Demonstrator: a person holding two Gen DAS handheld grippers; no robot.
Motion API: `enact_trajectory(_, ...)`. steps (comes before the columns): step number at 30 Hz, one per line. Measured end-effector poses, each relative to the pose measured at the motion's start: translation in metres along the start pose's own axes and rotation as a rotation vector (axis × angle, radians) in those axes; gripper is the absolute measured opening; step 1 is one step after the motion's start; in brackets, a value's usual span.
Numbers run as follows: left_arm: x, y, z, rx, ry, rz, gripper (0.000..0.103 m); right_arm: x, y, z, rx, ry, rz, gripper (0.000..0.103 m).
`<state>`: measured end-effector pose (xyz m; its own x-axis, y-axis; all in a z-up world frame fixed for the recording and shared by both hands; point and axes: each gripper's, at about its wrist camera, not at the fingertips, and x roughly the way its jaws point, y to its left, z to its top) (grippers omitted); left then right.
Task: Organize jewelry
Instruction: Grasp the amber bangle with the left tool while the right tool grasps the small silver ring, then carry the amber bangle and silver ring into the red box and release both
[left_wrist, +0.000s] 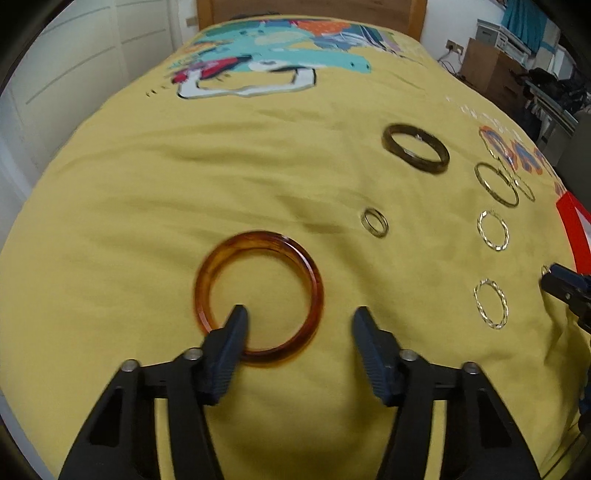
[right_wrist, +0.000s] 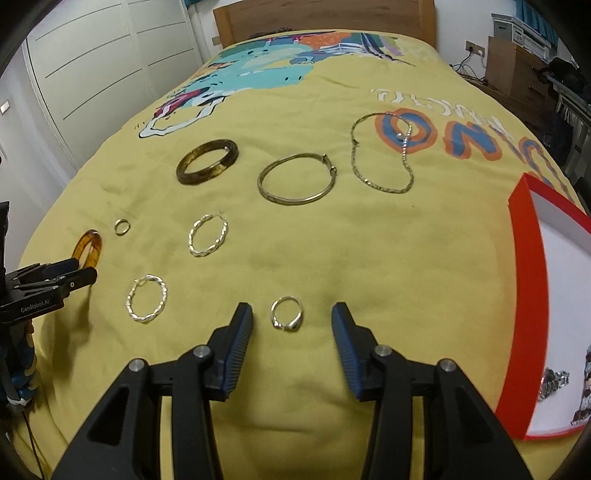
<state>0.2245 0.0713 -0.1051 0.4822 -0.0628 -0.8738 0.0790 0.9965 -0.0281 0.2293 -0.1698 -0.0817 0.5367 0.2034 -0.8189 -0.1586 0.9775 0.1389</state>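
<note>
Jewelry lies scattered over a yellow bedspread (right_wrist: 332, 258) with a bright printed pattern, which fills both views. At the right edge sits a red box (right_wrist: 517, 295) with a white inside, holding a few silvery pieces in its near corner.

Left gripper (left_wrist: 299, 317) points down at the amber bangle (left_wrist: 258, 299), which lies flat on the cloth. Its jaws stand apart: the left finger (left_wrist: 229, 347) overlaps the bangle's near-left rim, with its tip inside the ring, while the right finger stands just outside the ring's right edge, so that the near-right arc lies between them. Whether either pad touches the bangle I cannot tell.

Right gripper (right_wrist: 291, 317) also has its jaws apart, one on either side of a small silver ring (right_wrist: 287, 314) that lies on the cloth, with clear gaps to both pads.

Farther up the bed lie a dark brown bangle (right_wrist: 207, 162), a thin metal bangle (right_wrist: 297, 179) beside it, and a looped chain (right_wrist: 382, 155) to the right of that. Nearer are two twisted hoop earrings (right_wrist: 208, 234) (right_wrist: 147, 299), one behind the other, and a small gold ring (right_wrist: 122, 226) close to the amber bangle.
</note>
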Motion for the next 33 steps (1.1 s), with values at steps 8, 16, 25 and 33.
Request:
enact_trajectory(8, 0.013, -0.003, 0.003, -0.002, 0.021, 0.002, 0.044, 0.013, -0.003, 0.000, 0.006, 0.001, 0.005, 0.041)
enact_trajectory(16, 0.005, 0.001, 0.005, -0.059, 0.026, -0.050, 0.010, 0.006, -0.010, 0.000, 0.019, 0.003, 0.009, 0.016)
enact_trajectory(25, -0.040, -0.001, -0.018, -0.102, 0.009, -0.088, 0.009, -0.048, 0.000, -0.010, 0.008, -0.058, 0.027, 0.016)
enact_trajectory(33, -0.091, -0.037, -0.031, -0.044, -0.040, -0.155, 0.009, -0.114, -0.013, -0.030, 0.040, -0.142, 0.003, 0.016)
